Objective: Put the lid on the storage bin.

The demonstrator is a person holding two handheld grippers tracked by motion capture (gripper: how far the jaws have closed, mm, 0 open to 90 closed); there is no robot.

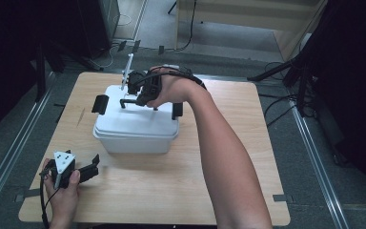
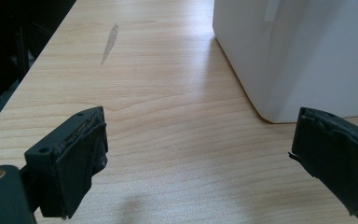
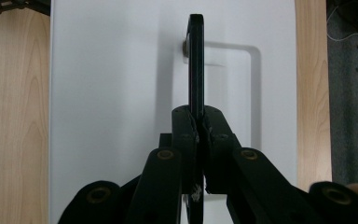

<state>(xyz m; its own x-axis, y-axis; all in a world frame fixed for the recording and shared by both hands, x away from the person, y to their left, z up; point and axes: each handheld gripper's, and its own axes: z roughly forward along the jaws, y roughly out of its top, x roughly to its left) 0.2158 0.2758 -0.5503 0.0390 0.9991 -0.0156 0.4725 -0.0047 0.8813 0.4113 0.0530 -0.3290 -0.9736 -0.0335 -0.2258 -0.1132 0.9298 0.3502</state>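
Forearm [image 1: 228,157], mine, right: crosses the table [image 1: 248,191] from the near edge toward the box.

Table: pale wood, 1 grey streak [image 2: 109,42] near its left side.

Box [image 1: 136,126]: white plastic, lid on, black clasp at each end, centre-left of the table.

Left gripper [image 1: 83,172]: in my left hand [image 1: 62,191] at the near-left corner, jaws wide apart, nothing between them, box corner just beyond.

Right gripper [image 3: 197,140]: over the lid, jaws pressed together on the handle.

Handle [image 3: 196,60]: thin black bar, standing up from the lid's middle, pinched by my 2 pads.
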